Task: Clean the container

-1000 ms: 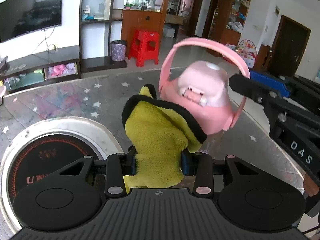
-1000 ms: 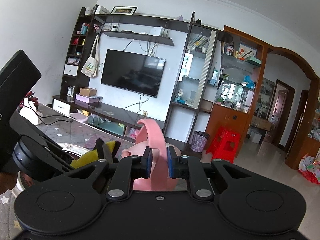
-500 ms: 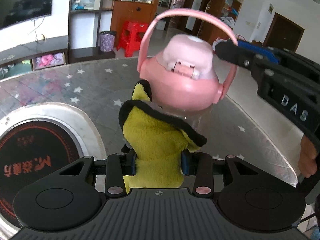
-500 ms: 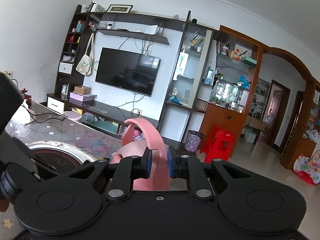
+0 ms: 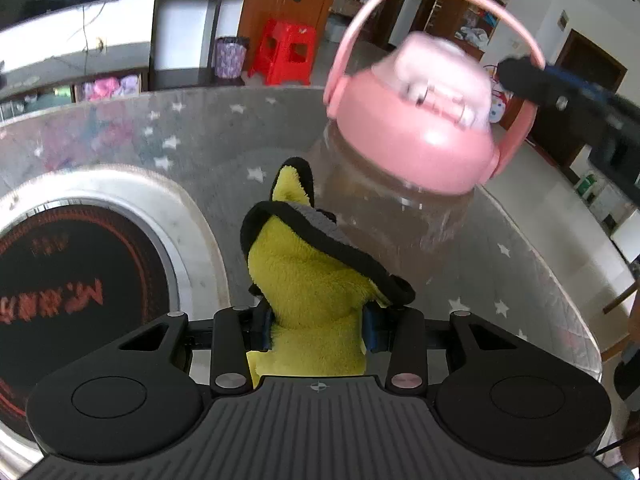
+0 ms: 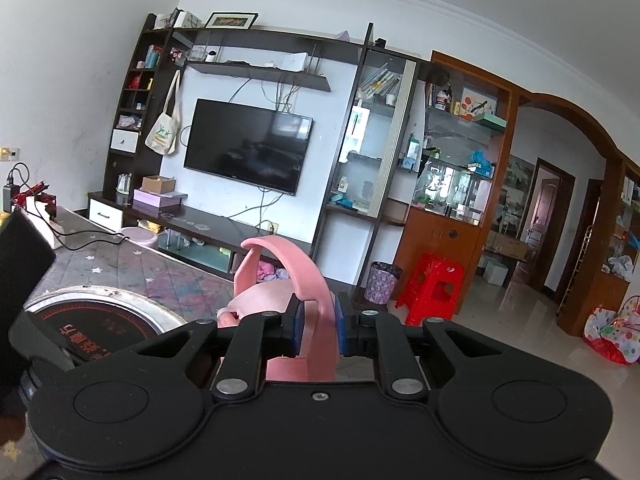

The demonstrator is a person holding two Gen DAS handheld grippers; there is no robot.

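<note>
Container (image 5: 404, 184): clear jar body, pink lid, pink hoop handle (image 6: 308, 280), hanging tilted above starred table (image 5: 200, 152), right of round hotplate (image 5: 80, 280). Right gripper (image 6: 317, 330) clenched on handle. Left gripper (image 5: 316, 328) clenched on yellow cloth (image 5: 308, 276), just below jar. Judgement: light, stiff, smooth wall likely slippery; handle safest hold, though jar swings from it.
</note>
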